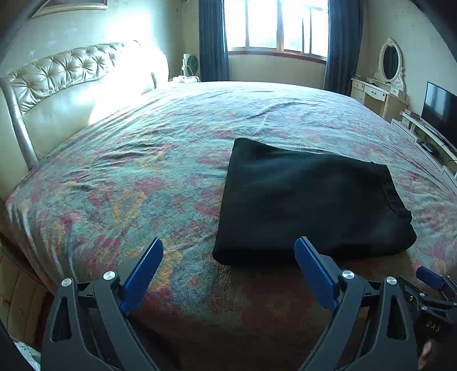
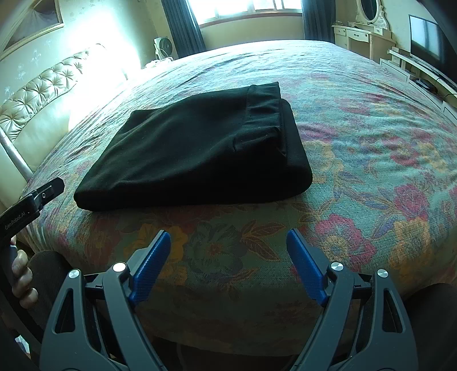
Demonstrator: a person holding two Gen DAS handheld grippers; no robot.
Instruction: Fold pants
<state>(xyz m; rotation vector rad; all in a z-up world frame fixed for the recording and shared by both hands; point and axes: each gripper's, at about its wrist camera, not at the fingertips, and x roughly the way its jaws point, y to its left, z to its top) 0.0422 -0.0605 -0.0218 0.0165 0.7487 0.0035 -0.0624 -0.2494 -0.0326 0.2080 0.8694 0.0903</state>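
Black pants point(image 1: 308, 199) lie folded into a thick rectangle on the flowered bedspread point(image 1: 128, 177), waistband point(image 1: 391, 188) on the right side. My left gripper point(image 1: 228, 245) hovers open at the near left corner of the pants, and its blue pads press on nothing. In the right wrist view the pants point(image 2: 194, 154) sit ahead and to the left, waistband point(image 2: 262, 114) at the far right. My right gripper point(image 2: 228, 234) is open above bare bedspread point(image 2: 371, 148), short of the pants' near edge. The left gripper's black finger point(image 2: 48, 191) shows at the left edge, held by a hand point(image 2: 22, 274).
A tufted cream headboard point(image 1: 57, 74) bounds the bed on the left. Past the far edge are a window point(image 1: 274, 25) with dark curtains and a small fan point(image 1: 190, 64). A dressing table with mirror point(image 1: 377, 94) and a TV point(image 1: 440, 111) stand on the right.
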